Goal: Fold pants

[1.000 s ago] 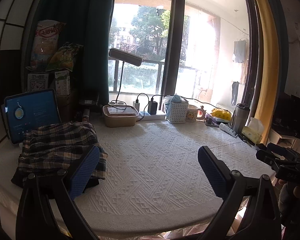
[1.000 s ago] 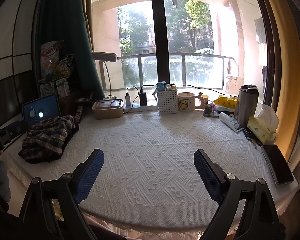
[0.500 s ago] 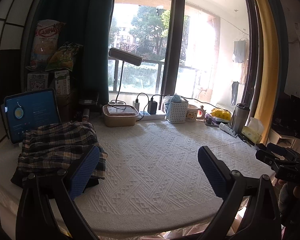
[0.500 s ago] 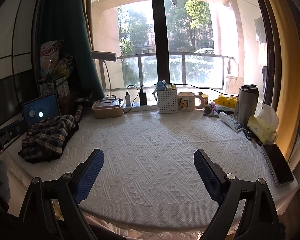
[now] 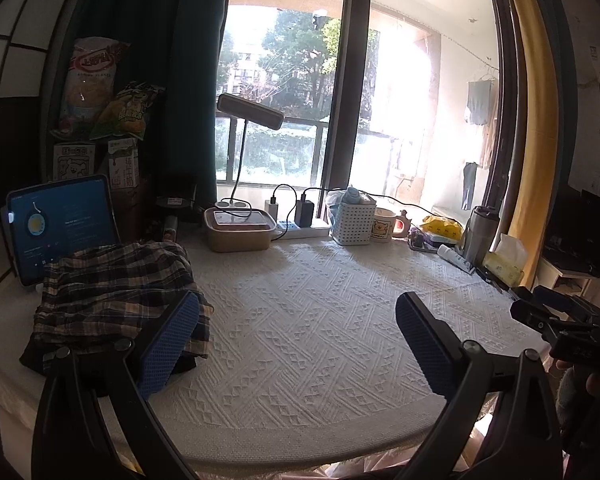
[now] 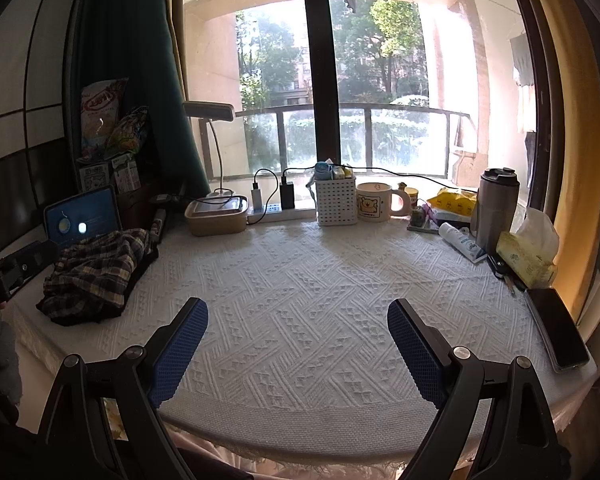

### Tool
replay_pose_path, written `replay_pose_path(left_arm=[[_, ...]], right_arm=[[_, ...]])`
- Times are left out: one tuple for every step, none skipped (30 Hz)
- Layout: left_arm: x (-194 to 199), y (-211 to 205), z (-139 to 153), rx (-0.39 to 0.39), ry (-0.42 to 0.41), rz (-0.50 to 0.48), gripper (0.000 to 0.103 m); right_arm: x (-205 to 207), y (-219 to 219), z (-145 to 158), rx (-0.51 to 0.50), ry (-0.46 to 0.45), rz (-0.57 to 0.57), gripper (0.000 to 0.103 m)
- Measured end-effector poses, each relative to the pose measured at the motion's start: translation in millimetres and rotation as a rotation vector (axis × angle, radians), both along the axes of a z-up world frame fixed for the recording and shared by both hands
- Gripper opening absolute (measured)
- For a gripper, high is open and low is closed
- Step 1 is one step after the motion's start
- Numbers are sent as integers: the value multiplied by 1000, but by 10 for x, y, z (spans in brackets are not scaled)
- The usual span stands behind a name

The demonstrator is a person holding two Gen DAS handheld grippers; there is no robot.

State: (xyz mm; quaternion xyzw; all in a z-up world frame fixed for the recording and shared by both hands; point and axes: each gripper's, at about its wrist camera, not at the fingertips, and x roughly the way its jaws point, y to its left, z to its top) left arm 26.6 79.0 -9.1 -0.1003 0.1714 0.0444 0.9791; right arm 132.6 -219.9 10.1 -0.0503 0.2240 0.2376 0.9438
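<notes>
plaid pants (image 5: 112,288) lay in a crumpled heap at the left edge of the white textured tablecloth (image 5: 300,320), just in front of a lit tablet (image 5: 60,228) (its screen glowed blue). left gripper (image 5: 296,340) hovered above the near side of the table with its jaws spread wide and nothing between them, its left blue pad overlapping the heap in that view. right gripper (image 6: 296,344) was likewise spread wide and empty over bare cloth, well apart from the pants (image 6: 96,272). along the window stood a lidded box (image 6: 216,214), a white basket (image 6: 336,202), a mug (image 6: 376,202) and a steel tumbler (image 6: 496,208).
</notes>
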Motion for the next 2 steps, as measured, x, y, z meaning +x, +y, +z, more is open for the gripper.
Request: replay_pose_path(left_arm=[[-12, 3, 2, -2, -10, 2, 98], [-20, 4, 5, -4, -20, 3, 98]], right_arm=[[7, 3, -5, 0, 1, 2, 93], [4, 2, -5, 0, 1, 2, 93]])
